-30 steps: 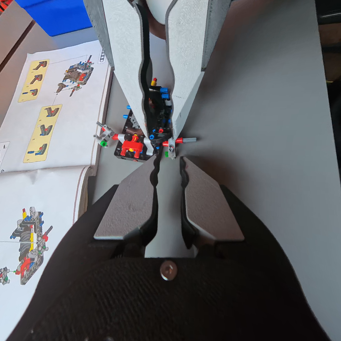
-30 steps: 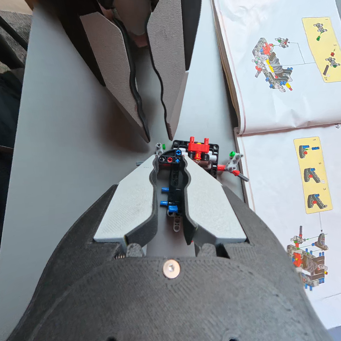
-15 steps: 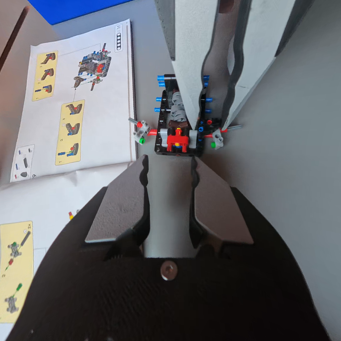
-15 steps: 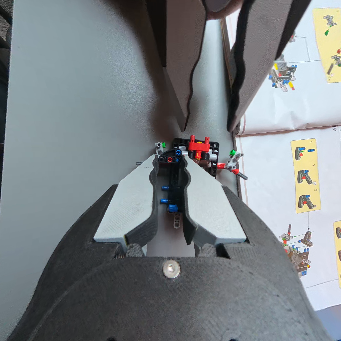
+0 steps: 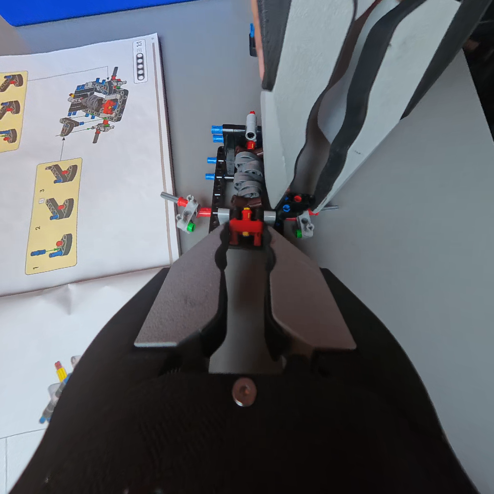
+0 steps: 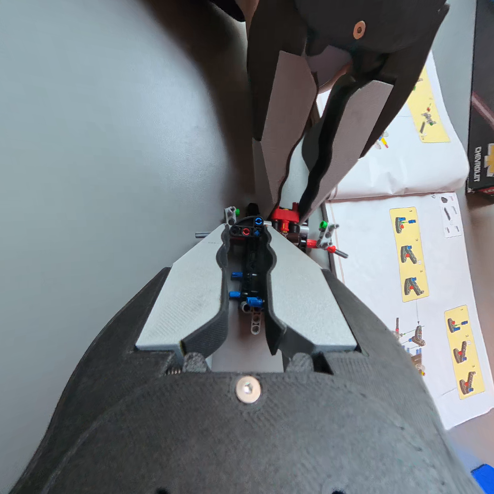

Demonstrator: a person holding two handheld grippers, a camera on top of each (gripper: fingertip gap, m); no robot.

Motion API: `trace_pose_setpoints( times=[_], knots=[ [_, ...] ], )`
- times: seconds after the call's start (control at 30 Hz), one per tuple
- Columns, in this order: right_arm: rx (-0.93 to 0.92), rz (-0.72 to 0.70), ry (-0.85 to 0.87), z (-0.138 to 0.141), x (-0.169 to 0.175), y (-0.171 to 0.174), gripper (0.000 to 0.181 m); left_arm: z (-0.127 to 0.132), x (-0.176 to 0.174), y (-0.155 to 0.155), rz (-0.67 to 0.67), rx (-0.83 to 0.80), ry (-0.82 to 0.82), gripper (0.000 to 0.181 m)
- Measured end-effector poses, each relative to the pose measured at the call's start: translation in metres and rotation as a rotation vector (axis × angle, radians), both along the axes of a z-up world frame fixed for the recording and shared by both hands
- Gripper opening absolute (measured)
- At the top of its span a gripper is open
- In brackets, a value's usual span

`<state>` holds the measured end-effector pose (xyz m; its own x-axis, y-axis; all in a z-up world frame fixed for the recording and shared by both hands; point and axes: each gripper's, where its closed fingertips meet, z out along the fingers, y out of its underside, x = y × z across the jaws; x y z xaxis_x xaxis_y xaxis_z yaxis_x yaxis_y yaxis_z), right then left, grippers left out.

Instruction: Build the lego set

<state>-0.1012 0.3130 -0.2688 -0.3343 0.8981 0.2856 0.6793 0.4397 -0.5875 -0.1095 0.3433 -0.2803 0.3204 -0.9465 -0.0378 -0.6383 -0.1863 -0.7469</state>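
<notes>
A small lego model [image 5: 246, 173] lies on the grey table [image 5: 401, 267]. It has a black frame, a grey gear, blue pins and a red piece [image 5: 246, 227] at its near end. My left gripper [image 5: 246, 235] has its fingertips on either side of the red piece and is closed on it. It also shows from above in the right wrist view [image 6: 287, 213]. My right gripper [image 6: 247, 231] is shut on the model's black side beam [image 6: 251, 267]. It also comes in from the top right of the left wrist view [image 5: 296, 205].
An open instruction booklet [image 5: 93, 187] lies beside the model and also shows in the right wrist view [image 6: 401, 267]. A blue bin [image 5: 80, 10] stands beyond the booklet. A black box [image 6: 481, 107] sits at the far right. Less than 4 cm separates the two grippers' tips.
My left gripper opened wider, moved up to the model's red end and narrowed its fingers around the red piece. My right gripper kept its hold on the black beam.
</notes>
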Motion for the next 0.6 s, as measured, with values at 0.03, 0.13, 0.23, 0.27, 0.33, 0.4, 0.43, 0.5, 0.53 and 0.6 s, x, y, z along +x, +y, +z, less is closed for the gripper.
trace_pose_setpoints(
  times=[0.03,0.13,0.23,0.27,0.33,0.4,0.43,0.5,0.53,0.6],
  knots=[
    [0.016,-0.001,0.009,0.0002,0.0004,0.0003,0.021,0.0,0.0001,0.0,0.008,-0.007,-0.006,0.021],
    [0.053,0.002,0.023,0.0004,0.0018,-0.0002,0.021,0.0001,0.0013,-0.0006,0.008,-0.001,-0.008,0.021],
    [0.08,0.004,0.021,0.0006,0.0028,-0.0002,0.021,0.0001,0.0016,-0.0009,0.007,-0.006,-0.011,0.021],
    [0.084,0.002,0.017,0.0005,0.0028,-0.0003,0.021,0.0,0.0017,-0.0011,0.007,-0.002,-0.007,0.021],
    [0.089,0.003,0.002,-0.0001,0.0031,-0.0008,0.021,0.0,0.002,-0.0017,0.01,0.006,0.0,0.021],
    [0.089,0.006,-0.011,-0.0002,0.0031,-0.0017,0.021,0.0001,0.0023,-0.0028,0.012,0.006,0.004,0.021],
    [0.086,0.01,-0.015,-0.0002,0.0031,-0.0024,0.021,0.0001,0.0023,-0.0035,0.011,0.004,0.003,0.021],
    [0.095,0.019,-0.021,0.0001,0.0033,-0.0025,0.021,0.0001,0.0023,-0.0038,0.014,-0.003,-0.002,0.021],
    [0.1,0.017,-0.026,0.0004,0.0035,-0.0017,0.021,0.0002,0.0023,-0.0038,0.015,-0.008,-0.007,0.021],
    [0.103,0.025,-0.042,0.0007,0.0046,-0.001,0.021,0.0002,0.0024,-0.0038,0.015,-0.017,-0.015,0.021]
  ],
)
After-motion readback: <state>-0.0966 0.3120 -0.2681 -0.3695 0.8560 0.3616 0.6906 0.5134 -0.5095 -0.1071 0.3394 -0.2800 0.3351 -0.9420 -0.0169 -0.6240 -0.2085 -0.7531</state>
